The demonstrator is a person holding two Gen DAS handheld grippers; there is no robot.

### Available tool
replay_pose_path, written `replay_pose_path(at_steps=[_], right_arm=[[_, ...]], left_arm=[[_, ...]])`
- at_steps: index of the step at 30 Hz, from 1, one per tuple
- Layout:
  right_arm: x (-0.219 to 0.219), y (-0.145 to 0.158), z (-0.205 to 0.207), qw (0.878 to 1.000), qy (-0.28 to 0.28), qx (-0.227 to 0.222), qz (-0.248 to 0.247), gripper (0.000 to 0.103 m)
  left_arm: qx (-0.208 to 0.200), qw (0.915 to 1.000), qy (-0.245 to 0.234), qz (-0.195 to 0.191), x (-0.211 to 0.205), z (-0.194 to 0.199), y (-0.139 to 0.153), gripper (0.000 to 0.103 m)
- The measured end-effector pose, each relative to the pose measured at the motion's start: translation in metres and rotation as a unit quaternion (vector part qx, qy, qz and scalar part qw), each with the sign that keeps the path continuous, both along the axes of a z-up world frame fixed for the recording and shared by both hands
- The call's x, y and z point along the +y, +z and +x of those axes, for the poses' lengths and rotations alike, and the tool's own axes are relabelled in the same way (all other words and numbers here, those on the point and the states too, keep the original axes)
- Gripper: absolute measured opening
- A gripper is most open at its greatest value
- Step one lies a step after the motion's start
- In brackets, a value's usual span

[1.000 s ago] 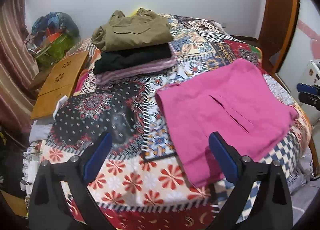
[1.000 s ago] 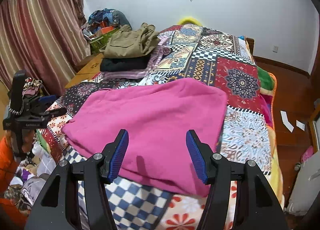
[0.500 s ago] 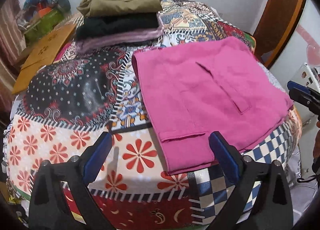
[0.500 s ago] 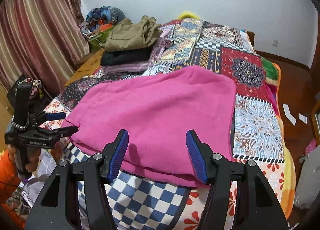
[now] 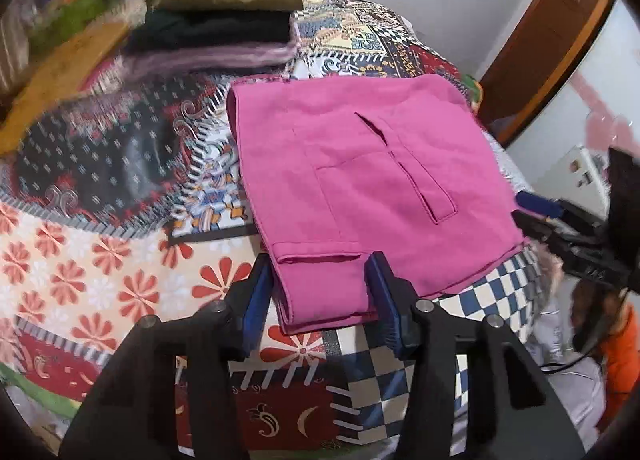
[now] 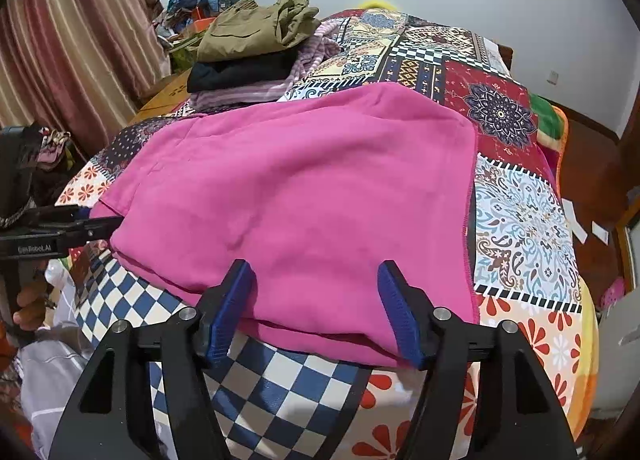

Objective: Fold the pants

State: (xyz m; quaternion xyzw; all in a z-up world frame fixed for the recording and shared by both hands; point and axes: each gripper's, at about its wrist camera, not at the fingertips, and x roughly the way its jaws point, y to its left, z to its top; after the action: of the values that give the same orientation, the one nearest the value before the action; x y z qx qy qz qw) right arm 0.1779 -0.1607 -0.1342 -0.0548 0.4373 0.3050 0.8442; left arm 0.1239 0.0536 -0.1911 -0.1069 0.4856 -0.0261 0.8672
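Observation:
Pink pants [image 5: 360, 180], folded into a rough square, lie on the patchwork bedspread [image 5: 100, 260]. My left gripper [image 5: 320, 292] straddles their near left corner. Its jaws are closing, the folded corner lies flat between the blue pads, and the left pad stands a little off the cloth. In the right wrist view the pink pants [image 6: 300, 188] fill the middle. My right gripper [image 6: 318, 306] sits at their near edge. Its jaws are opening and that edge lies between the pads, which do not pinch it. The left gripper [image 6: 92, 226] shows at the far left of that view.
A stack of folded clothes [image 5: 220, 12], olive on black on striped purple, sits at the back of the bed [image 6: 520, 228]. A wooden side table [image 5: 60, 72] and a striped curtain [image 6: 80, 40] stand to the left. A wooden door frame [image 5: 540, 40] is on the right.
Both grippers sank toward the pants' near edge. The left jaws went from wide to narrow around the near corner. The right jaws spread slightly.

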Motion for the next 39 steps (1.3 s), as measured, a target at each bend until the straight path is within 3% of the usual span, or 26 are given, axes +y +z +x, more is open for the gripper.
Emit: replay_pose_path(at_steps=[5, 7, 13, 16, 19, 23, 26, 29, 33, 39], right_arm=[[0.005, 0.018, -0.005, 0.999, 0.006, -0.033, 0.001, 0.062], [0.009, 0.025, -0.005, 0.999, 0.011, -0.041, 0.007, 0.062], [0.049, 0.039, 0.013, 0.997, 0.057, -0.033, 0.044, 0.063], [0.081, 0.033, 0.020, 0.995, 0.087, -0.031, 0.030, 0.063], [0.100, 0.014, 0.025, 0.994, 0.114, 0.002, 0.002, 0.063], [0.081, 0.000, 0.015, 0.992, 0.122, 0.001, -0.033, 0.063], [0.045, -0.002, 0.015, 0.995, 0.099, 0.030, -0.014, 0.065], [0.014, -0.010, 0.016, 0.996, 0.069, 0.050, -0.014, 0.068], [-0.009, -0.012, 0.014, 0.998, 0.038, 0.056, -0.013, 0.069], [-0.020, -0.003, 0.007, 0.999, 0.025, 0.030, -0.037, 0.069]], left_arm=[[-0.009, 0.9998, -0.008, 0.017, -0.004, -0.004, 0.006, 0.043], [-0.012, 0.9996, -0.010, 0.023, -0.004, -0.005, 0.009, 0.036], [-0.008, 0.9993, -0.023, 0.028, 0.003, 0.000, 0.012, 0.031], [-0.007, 0.9992, -0.024, 0.032, 0.003, -0.001, 0.011, 0.031], [-0.006, 0.9993, -0.023, 0.027, 0.005, -0.001, 0.010, 0.032], [-0.005, 0.9991, -0.031, 0.030, 0.005, -0.001, 0.008, 0.033], [-0.007, 0.9984, -0.036, 0.044, 0.002, -0.001, 0.007, 0.036], [-0.011, 0.9978, -0.036, 0.054, 0.000, -0.002, 0.008, 0.041], [-0.010, 0.9975, -0.020, 0.068, 0.005, -0.004, 0.017, 0.066], [0.003, 0.9990, 0.025, 0.036, 0.021, -0.017, 0.032, 0.084]])
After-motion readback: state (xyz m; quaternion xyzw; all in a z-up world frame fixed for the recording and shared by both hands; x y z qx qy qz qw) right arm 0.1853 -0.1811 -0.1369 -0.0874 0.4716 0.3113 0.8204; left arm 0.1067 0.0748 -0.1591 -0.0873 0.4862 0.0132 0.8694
